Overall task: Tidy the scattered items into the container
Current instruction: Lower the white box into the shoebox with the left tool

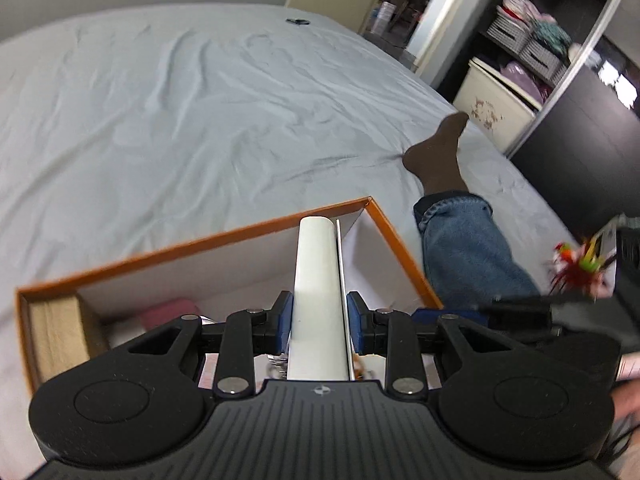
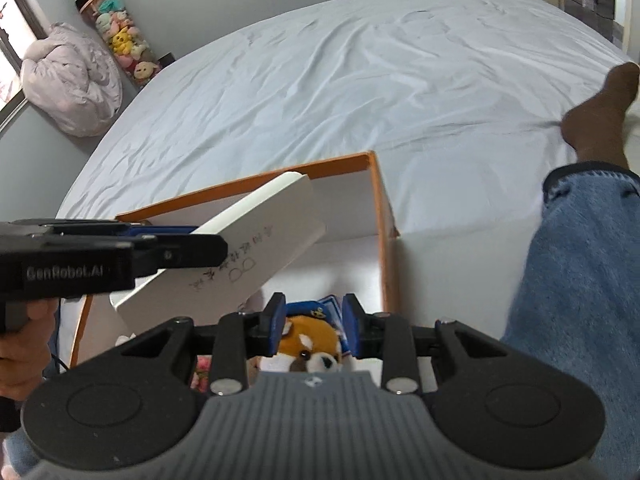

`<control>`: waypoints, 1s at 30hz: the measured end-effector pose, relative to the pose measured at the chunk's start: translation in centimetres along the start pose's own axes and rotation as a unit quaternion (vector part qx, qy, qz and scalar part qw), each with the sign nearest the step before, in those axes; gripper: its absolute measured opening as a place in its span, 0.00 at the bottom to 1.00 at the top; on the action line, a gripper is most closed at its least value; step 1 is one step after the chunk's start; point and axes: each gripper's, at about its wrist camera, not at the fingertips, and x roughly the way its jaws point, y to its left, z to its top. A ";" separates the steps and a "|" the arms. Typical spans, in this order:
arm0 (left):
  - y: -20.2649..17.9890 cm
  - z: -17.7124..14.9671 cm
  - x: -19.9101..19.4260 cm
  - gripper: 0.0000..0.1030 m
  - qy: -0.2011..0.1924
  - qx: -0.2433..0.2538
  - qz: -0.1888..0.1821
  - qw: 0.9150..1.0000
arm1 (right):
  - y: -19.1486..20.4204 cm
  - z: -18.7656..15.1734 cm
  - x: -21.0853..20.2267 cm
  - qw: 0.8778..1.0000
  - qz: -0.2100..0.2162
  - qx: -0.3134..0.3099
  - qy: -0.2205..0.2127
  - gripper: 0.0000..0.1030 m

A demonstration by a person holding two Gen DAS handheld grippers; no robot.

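Note:
An orange-rimmed cardboard box [image 1: 384,224] with white inner walls sits on the bed; it also shows in the right wrist view [image 2: 380,208]. My left gripper [image 1: 319,322] is shut on a flat white case [image 1: 316,280] and holds it tilted over the box; the case shows handwriting in the right wrist view [image 2: 256,248]. My right gripper [image 2: 314,324] is shut on an orange and white plush toy [image 2: 308,344] with a blue cap, above the box. Inside the box lie a tan item [image 1: 56,328] and a pink item [image 1: 168,310].
The bed [image 1: 180,100] has a wrinkled white sheet. A small black object [image 1: 297,21] lies at its far edge. A person's jeans leg [image 1: 464,248] and brown-socked foot [image 1: 440,148] rest right of the box. Shelves with baskets [image 1: 528,44] stand right; a tube of plush toys [image 2: 120,36] stands far left.

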 end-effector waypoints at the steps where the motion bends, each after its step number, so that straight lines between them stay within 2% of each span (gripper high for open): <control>1: 0.2 0.0 0.2 0.32 0.002 -0.019 -0.008 1.000 | -0.1 -0.1 -0.1 1.000 -0.001 0.004 -0.002 0.33; 4: 0.7 0.2 0.8 0.32 0.010 -0.074 -0.026 0.997 | -0.5 -0.4 -1.0 1.000 -0.007 0.010 -0.014 0.33; 10: 0.3 0.6 2.2 0.32 0.001 -0.149 -0.024 0.988 | -0.8 -0.6 -1.2 1.000 -0.007 0.008 -0.011 0.33; 16: -0.2 0.7 3.9 0.32 0.003 -0.198 -0.023 0.980 | -0.7 -0.6 -1.6 1.000 0.001 0.022 -0.008 0.33; 23: -0.8 1.0 5.0 0.32 0.015 -0.227 0.004 0.974 | -0.5 -0.3 -3.2 1.000 -0.009 0.014 -0.015 0.33; 25: -0.5 0.9 5.4 0.32 0.021 -0.251 0.005 0.968 | -0.4 -0.2 -3.5 1.000 -0.016 0.012 -0.015 0.33; 30: 0.5 1.1 6.0 0.32 0.041 -0.328 0.000 0.944 | -0.2 -0.5 -4.0 1.000 -0.013 0.008 -0.013 0.33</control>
